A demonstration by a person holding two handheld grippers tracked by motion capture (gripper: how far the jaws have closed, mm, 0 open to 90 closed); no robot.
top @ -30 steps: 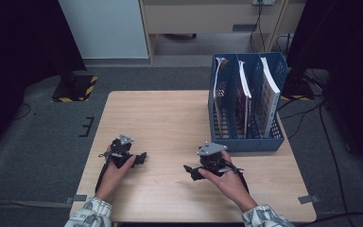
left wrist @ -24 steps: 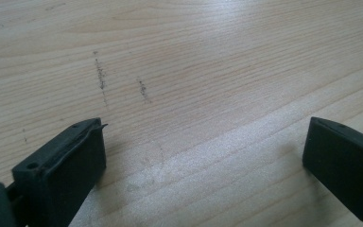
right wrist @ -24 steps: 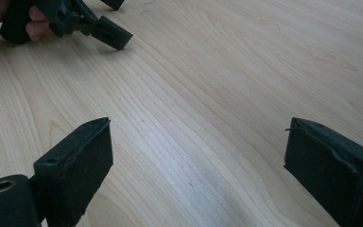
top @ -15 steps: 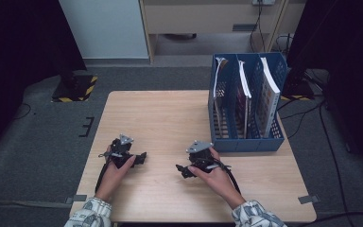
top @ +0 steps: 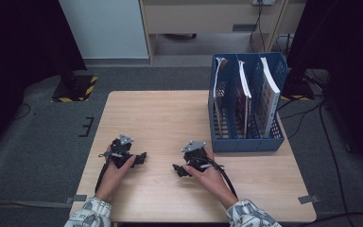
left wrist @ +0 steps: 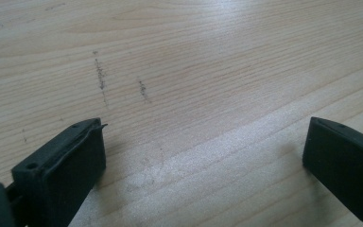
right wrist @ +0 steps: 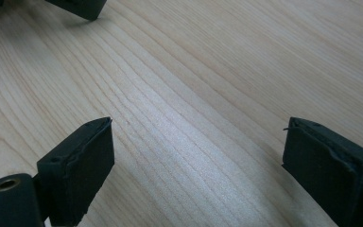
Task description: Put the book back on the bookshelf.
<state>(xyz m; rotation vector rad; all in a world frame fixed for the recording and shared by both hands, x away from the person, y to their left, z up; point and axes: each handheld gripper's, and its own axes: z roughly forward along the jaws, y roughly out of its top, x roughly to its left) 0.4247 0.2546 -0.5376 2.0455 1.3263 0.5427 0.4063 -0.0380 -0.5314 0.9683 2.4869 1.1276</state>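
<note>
**Pale wood under two spread claws**

Wooden table [top: 170,118] carries both claws low on its near half. The left gripper [top: 141,157] lies on the boards with its jaws pointing toward the other claw, and in the left gripper view they stand wide apart with bare grain between them (a few faint dark scuffs lie ahead of its left-hand jaw). The right gripper [top: 177,169] is tipped down to the wood just across from it, jaws aimed back at the left claw, likewise spread wide and pinching nothing; in the right gripper view the grain runs between the pads [right wrist: 78,165], and a dark piece of the other claw shows at the top left corner. The two claw tips are near each other but apart.

Behind the right claw and off to its outer side stands a blue file rack [top: 246,142], upright, near that hand but not touching it. Its slots hold books [top: 267,99] standing on edge.
</note>
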